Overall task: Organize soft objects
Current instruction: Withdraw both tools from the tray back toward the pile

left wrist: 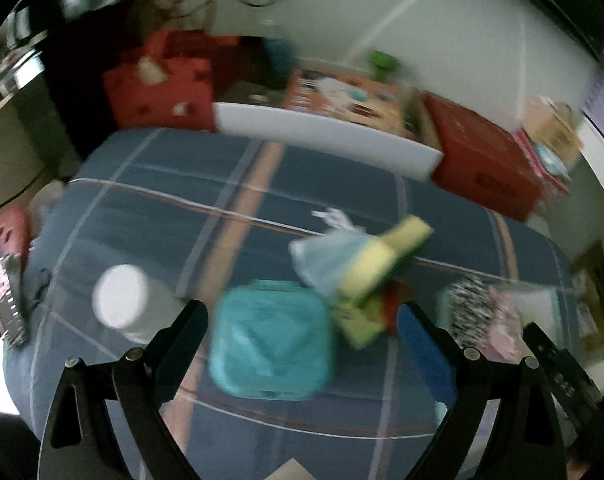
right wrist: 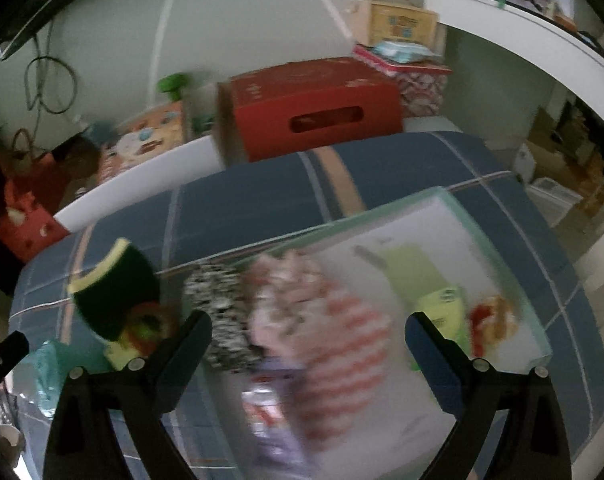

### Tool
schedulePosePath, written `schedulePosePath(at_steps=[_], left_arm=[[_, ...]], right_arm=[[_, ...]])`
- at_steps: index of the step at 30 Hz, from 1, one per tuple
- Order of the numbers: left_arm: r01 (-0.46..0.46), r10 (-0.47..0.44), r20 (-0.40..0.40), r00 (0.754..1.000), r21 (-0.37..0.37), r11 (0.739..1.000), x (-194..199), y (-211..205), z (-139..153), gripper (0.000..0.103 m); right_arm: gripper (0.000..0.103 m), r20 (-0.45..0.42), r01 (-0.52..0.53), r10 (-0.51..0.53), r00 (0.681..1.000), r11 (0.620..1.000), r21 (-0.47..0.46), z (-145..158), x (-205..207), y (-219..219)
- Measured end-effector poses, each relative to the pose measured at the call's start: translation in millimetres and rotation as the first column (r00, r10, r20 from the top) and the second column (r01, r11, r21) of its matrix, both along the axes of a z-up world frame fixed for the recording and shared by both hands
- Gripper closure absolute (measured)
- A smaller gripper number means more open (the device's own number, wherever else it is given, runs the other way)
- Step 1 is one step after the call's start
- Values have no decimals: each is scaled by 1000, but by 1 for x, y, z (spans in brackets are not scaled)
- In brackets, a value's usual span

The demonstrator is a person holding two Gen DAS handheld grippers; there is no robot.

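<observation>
Both views are motion-blurred. My left gripper (left wrist: 303, 320) is open above a teal soft-looking pouch (left wrist: 270, 352) on the blue plaid cloth (left wrist: 162, 200); its pads touch nothing. To the pouch's right lie stacked yellow-and-green sponges (left wrist: 381, 268) against a clear plastic bag (left wrist: 321, 256). My right gripper (right wrist: 307, 332) is open and empty over a pink-and-white striped cloth (right wrist: 337, 344) and a black-and-white patterned cloth (right wrist: 218, 312). Both cloths lie on a flat white printed box (right wrist: 441, 272). The sponges (right wrist: 118, 288) show at the right wrist view's left.
A white-lidded jar (left wrist: 120, 296) stands left of the pouch. Red boxes (left wrist: 485, 152) (right wrist: 309, 108), a red bag (left wrist: 162, 84) and a white board (left wrist: 321, 136) line the far edge by the wall. The other gripper's black finger (right wrist: 2, 356) shows at the left edge.
</observation>
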State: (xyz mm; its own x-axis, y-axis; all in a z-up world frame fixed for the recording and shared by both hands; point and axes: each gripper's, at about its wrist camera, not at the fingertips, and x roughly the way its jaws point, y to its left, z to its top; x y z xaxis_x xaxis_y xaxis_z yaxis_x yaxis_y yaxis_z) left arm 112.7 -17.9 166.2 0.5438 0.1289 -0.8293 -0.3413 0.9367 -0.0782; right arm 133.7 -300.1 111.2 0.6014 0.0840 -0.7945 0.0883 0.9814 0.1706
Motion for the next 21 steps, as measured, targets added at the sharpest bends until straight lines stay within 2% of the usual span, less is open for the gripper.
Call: schedulePosePath(at_steps=[4, 7, 14, 21], left_arm=[[-77, 77, 2, 997, 2, 997, -10, 31, 1, 7], [-98, 98, 0, 995, -11, 995, -14, 45, 1, 7], [-86, 86, -4, 996, -31, 996, -6, 54, -5, 7], [-53, 52, -10, 999, -51, 997, 5, 61, -7, 7]], right_arm=[[4, -2, -60, 60, 998, 998, -4, 1, -3, 34], [4, -1, -106, 106, 994, 994, -17, 2, -5, 59], [4, 5, -179, 180, 984, 982, -61, 3, -10, 94], [4, 7, -195, 196, 981, 979, -59, 3, -10, 100]])
